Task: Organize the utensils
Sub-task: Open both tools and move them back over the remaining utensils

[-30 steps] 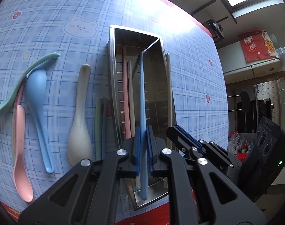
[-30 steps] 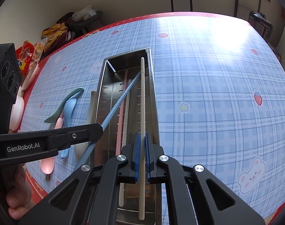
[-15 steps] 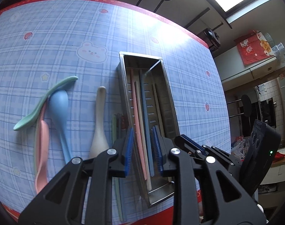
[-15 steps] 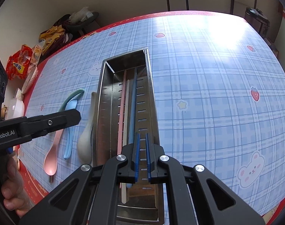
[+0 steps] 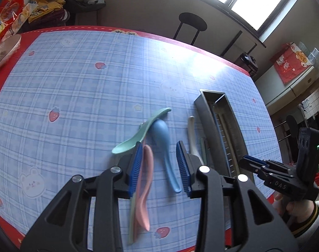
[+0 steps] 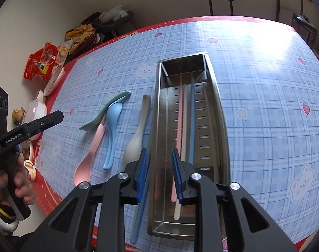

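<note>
Now, L wrist view: left gripper point(image 5: 159, 168) jaws just been opening, nothing clamped — hangs over pink spoon point(image 5: 143, 189) and blue spoon point(image 5: 166, 147) on tablecloth point(image 5: 75, 94), beside steel tray point(image 5: 203, 121). R wrist view: right gripper point(image 6: 158, 174) also just opening, empty, above tray w/ chopsticks point(image 6: 191, 115) inside. Spoons prob. light, stiff, smooth plastic — take mid-handle, not bowl.
</note>
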